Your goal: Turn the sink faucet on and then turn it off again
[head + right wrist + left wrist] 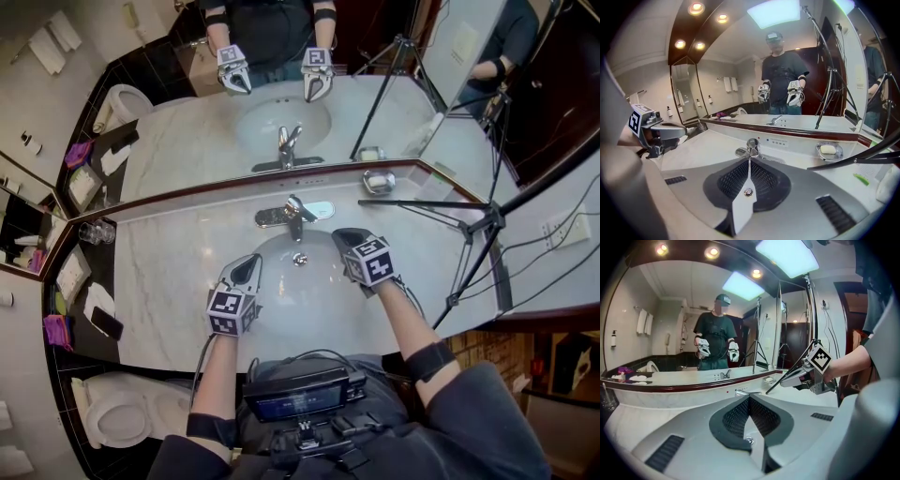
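Our left gripper (249, 264) is closed and empty, our right gripper (343, 238) nearly so. The chrome lever faucet (293, 216) stands just ahead, behind the white oval basin (305, 291), seemingly dry; next we lift its lever.

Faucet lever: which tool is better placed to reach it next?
Right, probably. The right tool sits nearer the faucet lever and points straight at it; the left tool hangs farther back.
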Motion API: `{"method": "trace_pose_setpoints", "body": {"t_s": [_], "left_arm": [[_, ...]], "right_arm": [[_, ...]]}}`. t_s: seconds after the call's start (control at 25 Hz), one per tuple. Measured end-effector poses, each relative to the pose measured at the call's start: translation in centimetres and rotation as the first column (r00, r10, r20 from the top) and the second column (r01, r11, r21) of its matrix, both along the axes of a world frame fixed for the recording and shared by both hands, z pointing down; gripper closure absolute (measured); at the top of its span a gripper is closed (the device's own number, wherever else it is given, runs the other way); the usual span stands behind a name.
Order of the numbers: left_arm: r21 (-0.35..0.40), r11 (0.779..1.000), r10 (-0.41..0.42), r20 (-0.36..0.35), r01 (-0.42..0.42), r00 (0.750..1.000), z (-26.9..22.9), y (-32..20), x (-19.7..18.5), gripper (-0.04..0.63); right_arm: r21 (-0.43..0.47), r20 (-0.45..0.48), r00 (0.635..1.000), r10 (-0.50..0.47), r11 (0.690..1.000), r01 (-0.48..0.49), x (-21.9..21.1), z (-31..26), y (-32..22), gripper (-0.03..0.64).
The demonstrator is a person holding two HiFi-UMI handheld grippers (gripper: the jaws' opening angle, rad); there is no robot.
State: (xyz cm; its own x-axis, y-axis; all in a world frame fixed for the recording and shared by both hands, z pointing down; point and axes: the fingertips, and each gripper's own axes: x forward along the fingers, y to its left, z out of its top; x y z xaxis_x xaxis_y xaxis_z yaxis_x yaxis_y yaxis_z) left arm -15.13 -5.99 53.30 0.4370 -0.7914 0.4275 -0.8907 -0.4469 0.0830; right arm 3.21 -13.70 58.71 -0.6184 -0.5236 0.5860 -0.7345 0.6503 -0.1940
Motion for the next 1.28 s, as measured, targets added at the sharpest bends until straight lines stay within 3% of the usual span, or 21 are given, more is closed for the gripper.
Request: {"method": "trace_pose_setpoints", "body": {"t_s": [0.24,0.56,0.96,1.2,1.24,1.28], "left_arm": [[-0.017,1.0,-0.017,-0.005,0.017,1.0,0.7,0.1,-0.8,0.595],[-0.039,0.999,-0.024,-0.007,0.024,1.0,1.7,-0.2,-1.4,0.595],[-0.066,0.997,-0.029,-0.001,0.029,1.0,2.9,-0.8,-2.0,0.595],[-0.087,0.996,-0.039,-0.001,0.038,0.999,3.8,-0.9,-2.2,0.595],[-0.089,0.995,-0.041,-0.001,0.04,0.999,4.0,-0.9,-2.3,0.595],[-0.093,0.995,-0.043,-0.001,0.043,0.999,4.2,-0.8,-2.4,0.595]], "right_arm": [[-0.134,0.095,0.995,0.005,0.991,0.008,-1.3,0.8,-1.6,0.515],[-0.302,0.187,0.982,0.039,0.953,0.02,-3.7,2.5,-4.2,0.427],[-0.459,0.216,0.97,0.109,0.889,0.002,-5.7,5.5,-6.6,0.426],[-0.499,0.224,0.969,0.106,0.866,0.021,-6.9,7.0,-7.1,0.428],[-0.504,0.23,0.968,0.102,0.863,0.029,-7.2,7.2,-7.2,0.432],[-0.509,0.233,0.968,0.097,0.86,0.036,-7.4,7.3,-7.2,0.48]]}}
